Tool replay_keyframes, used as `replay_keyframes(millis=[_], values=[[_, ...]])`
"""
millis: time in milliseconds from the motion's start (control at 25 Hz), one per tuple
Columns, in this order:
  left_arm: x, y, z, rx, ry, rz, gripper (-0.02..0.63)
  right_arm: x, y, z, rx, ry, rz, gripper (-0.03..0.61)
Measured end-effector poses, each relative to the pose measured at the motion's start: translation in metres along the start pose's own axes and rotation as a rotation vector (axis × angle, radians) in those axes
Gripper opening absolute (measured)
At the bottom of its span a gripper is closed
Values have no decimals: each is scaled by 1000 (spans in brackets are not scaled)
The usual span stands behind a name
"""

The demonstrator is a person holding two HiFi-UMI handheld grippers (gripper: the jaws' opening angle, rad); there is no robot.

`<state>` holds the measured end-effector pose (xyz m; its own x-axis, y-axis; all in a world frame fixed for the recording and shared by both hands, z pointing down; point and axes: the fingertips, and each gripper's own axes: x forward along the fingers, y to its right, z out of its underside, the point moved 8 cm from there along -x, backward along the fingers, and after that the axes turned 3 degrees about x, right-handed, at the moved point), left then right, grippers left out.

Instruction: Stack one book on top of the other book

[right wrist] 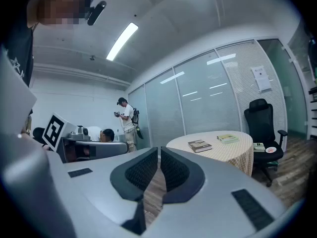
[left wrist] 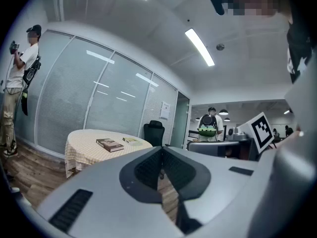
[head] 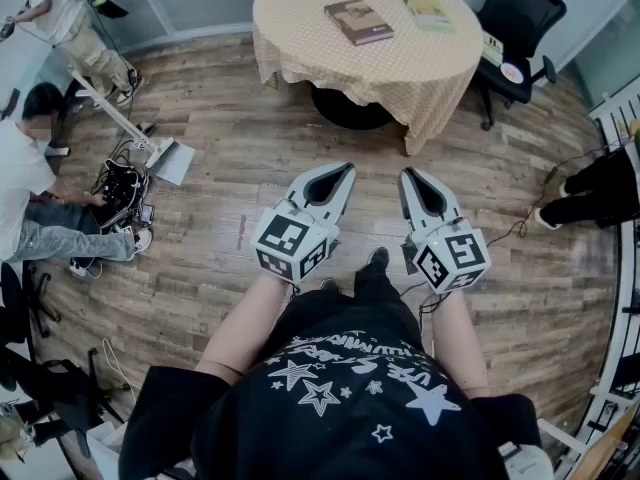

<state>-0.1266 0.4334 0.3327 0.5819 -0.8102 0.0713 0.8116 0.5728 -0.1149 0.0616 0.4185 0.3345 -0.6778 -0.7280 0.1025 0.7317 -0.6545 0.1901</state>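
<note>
Lying apart on the round worktop (head: 300,43), a brown book (head: 358,21) sits near the middle and a pale, seemingly green-covered book (head: 428,10) near its far right edge. The left gripper (head: 338,173) and right gripper (head: 414,178), both pressed together and empty, hover over the wooden floor (head: 220,158), well short of the worktop.

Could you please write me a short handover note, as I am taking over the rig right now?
Left gripper: shut, empty, held level.
Right gripper: shut, empty, beside the left one.
Things: the dark brown book and the pale green book lie flat and apart on the round table with a beige checked cloth, well ahead of both grippers.
Done: nothing; the books are unstacked.
Left: walk up to the table, pick up one book, lay it on the other.
</note>
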Motion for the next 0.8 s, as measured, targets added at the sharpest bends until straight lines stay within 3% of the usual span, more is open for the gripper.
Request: replay_keyframes(millis=[800], values=[[6,-2,20,-29,-61,-2,11,0,2,27,41,-70,10,38]])
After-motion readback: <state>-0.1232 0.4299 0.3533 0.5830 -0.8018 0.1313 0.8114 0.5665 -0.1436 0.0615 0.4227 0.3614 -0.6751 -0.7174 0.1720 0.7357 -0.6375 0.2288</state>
